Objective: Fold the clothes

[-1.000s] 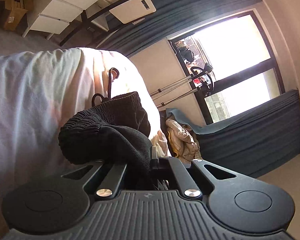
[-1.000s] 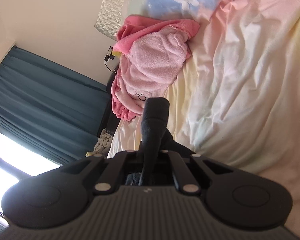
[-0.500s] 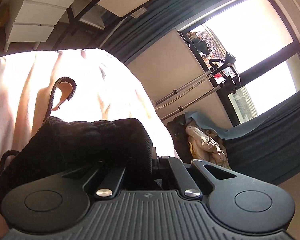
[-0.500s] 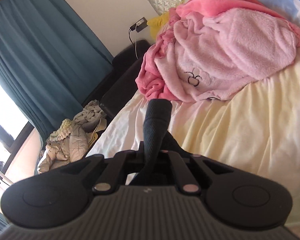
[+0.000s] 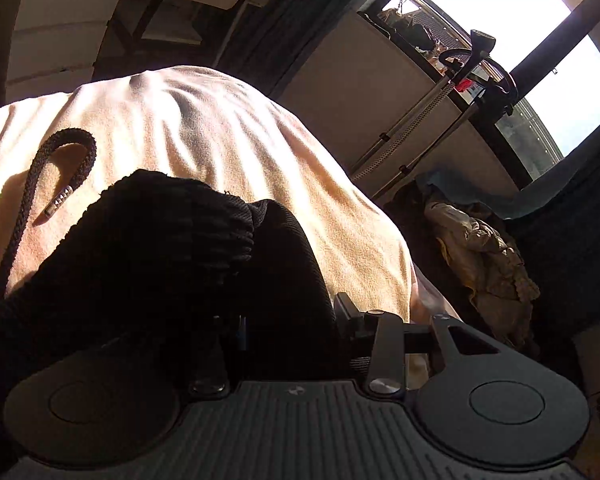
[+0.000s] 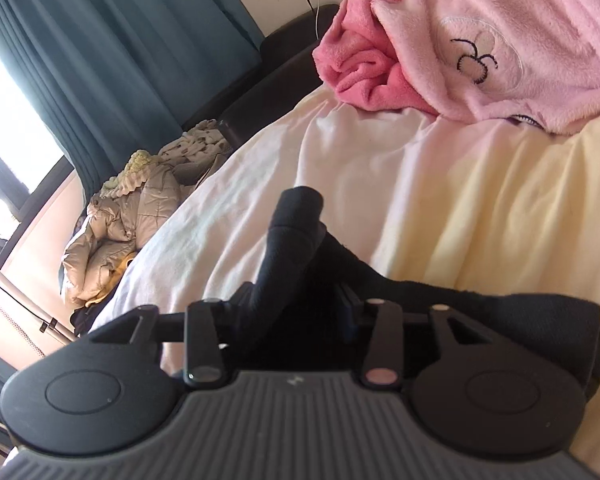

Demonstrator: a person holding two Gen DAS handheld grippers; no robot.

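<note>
A black ribbed garment (image 5: 172, 256) with a drawstring (image 5: 40, 184) lies bunched on the cream bed sheet (image 5: 228, 136) in the left wrist view. My left gripper (image 5: 284, 320) has its jaws spread apart, with the black cloth lying loose between them and hiding the fingers. In the right wrist view another part of the black garment (image 6: 288, 248) rises between the spread jaws of my right gripper (image 6: 296, 308) and trails off right over the sheet (image 6: 440, 184).
A pink fleece blanket (image 6: 480, 40) is heaped at the head of the bed. A beige jacket pile (image 6: 124, 224) lies on the floor beside the bed, under blue curtains (image 6: 120, 40); it also shows in the left wrist view (image 5: 484, 248). A window (image 5: 500, 8) and white drawers (image 5: 60, 32) stand beyond.
Both grippers have come down to the bed with the black garment and their jaws have spread open, letting the cloth go slack. Both views have swung toward the bed's edge.
</note>
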